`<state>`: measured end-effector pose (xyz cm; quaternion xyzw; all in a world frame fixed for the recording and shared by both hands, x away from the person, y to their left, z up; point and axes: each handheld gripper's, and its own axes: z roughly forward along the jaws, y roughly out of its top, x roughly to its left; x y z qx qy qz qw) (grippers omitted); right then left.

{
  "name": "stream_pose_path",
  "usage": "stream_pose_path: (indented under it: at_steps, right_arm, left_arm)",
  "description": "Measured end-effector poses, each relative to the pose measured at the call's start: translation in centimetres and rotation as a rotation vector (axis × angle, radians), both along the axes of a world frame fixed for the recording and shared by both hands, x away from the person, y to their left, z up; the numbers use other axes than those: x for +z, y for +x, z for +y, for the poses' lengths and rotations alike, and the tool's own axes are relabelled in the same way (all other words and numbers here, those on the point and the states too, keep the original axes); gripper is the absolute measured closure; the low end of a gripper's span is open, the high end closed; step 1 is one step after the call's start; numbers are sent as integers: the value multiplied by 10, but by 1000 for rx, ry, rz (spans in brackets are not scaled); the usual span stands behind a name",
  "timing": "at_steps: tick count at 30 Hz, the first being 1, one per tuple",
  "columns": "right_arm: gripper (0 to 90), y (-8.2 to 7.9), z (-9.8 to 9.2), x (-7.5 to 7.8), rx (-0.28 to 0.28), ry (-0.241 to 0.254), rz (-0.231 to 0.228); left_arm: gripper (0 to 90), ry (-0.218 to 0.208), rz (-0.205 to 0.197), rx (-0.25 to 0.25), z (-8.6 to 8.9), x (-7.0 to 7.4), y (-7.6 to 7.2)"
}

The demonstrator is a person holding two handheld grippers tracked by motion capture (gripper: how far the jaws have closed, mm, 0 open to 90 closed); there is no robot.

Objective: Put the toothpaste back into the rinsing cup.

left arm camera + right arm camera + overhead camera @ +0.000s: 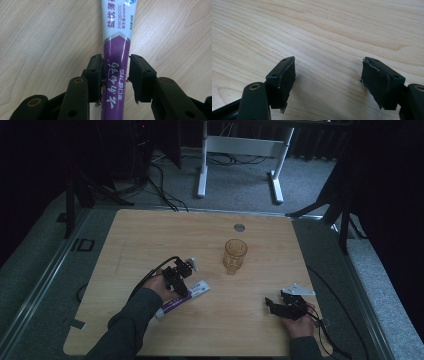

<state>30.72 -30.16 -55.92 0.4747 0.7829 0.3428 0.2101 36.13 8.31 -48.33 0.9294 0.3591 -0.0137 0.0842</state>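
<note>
— What lies between my left tongs?
— A toothpaste tube (115, 62), purple at the lower body and white beyond, flat on the wooden table.
— And farther off?
— An amber glass tumbler (235, 255), upright.

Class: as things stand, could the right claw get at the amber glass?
Probably yes. The right claw is open and holds nothing, and bare table lies between it and the upright glass; the toothpaste tube lies off to the left.

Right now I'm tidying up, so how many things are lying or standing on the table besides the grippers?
2. A glass stands upright near the middle of the table. A toothpaste tube lies flat toward the front left, between the jaws of the left hand-held gripper.
</note>
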Motion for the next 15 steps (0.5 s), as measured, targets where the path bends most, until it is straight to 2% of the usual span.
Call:
stream_pose_path:
  at_steps: [15]
  right_arm:
    - [274,0,0,0,0,0,0]
  left_arm:
    - [611,38,8,-18,-5,-8,3]
